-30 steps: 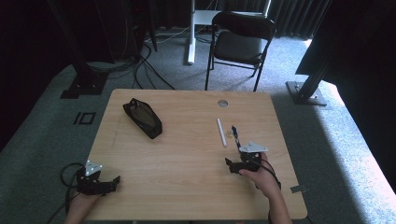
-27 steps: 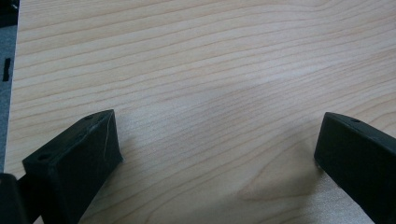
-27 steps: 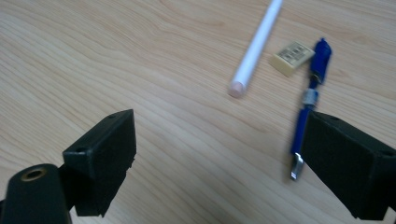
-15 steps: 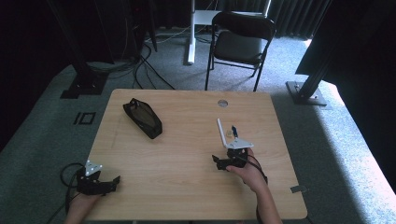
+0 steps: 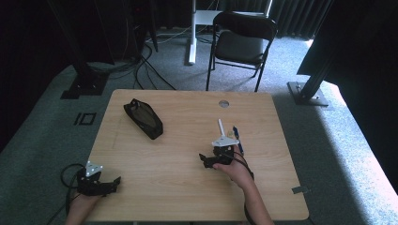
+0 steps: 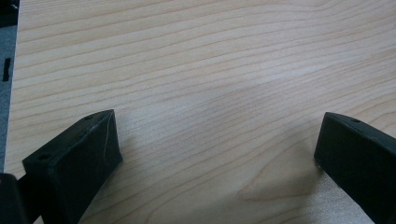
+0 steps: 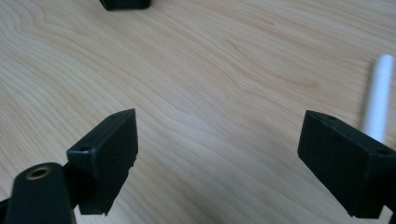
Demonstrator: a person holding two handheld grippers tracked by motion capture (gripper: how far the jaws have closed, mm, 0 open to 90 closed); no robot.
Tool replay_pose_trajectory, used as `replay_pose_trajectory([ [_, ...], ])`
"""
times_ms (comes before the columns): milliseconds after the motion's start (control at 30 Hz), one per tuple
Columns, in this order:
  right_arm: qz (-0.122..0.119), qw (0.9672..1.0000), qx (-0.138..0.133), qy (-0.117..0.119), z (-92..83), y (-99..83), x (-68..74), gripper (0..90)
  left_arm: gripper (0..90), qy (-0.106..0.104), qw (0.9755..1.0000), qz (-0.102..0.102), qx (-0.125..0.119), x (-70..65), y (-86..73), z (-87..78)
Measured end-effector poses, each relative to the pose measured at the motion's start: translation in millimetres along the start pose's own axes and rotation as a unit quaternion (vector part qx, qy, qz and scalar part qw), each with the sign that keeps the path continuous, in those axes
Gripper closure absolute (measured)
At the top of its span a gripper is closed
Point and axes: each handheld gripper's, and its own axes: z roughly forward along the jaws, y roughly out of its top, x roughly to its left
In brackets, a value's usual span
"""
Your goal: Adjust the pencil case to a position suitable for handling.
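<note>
Since half a second ago, the right gripper (image 5: pixel 212 158) has slid a little toward the left and toward the person, so the white pen (image 5: pixel 220 126) now pokes out just beyond the gripper's grey plate. The left gripper (image 5: pixel 104 183) has not moved; it rests at the near left corner of the wooden table (image 5: pixel 187 187).

In the right gripper view, the jaws are spread wide over bare wood, holding nothing. The white pen (image 7: pixel 379 95) lies on the table just past the right-hand jaw, outside the gap. A blue pen (image 5: pixel 237 139) lies just beside the white one, on the side away from the case. A black case (image 5: pixel 143 118) lies well apart, on the far left of the table.

In the left gripper view, the jaws also stand wide apart, with only wood grain between them.
</note>
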Motion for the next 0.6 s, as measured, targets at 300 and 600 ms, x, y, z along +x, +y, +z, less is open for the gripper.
replay_pose_trajectory([
  [300,-0.009,0.9998,-0.010,0.012,19.0,12.7,16.7,12.3,0.5,0.000,1.0000,0.000,0.000,0.0,0.0,0.0],
  [600,-0.019,0.9995,-0.014,0.021,35.8,21.9,32.7,13.6,0.5,0.000,1.0000,0.000,0.000,0.0,0.0,0.0],
])
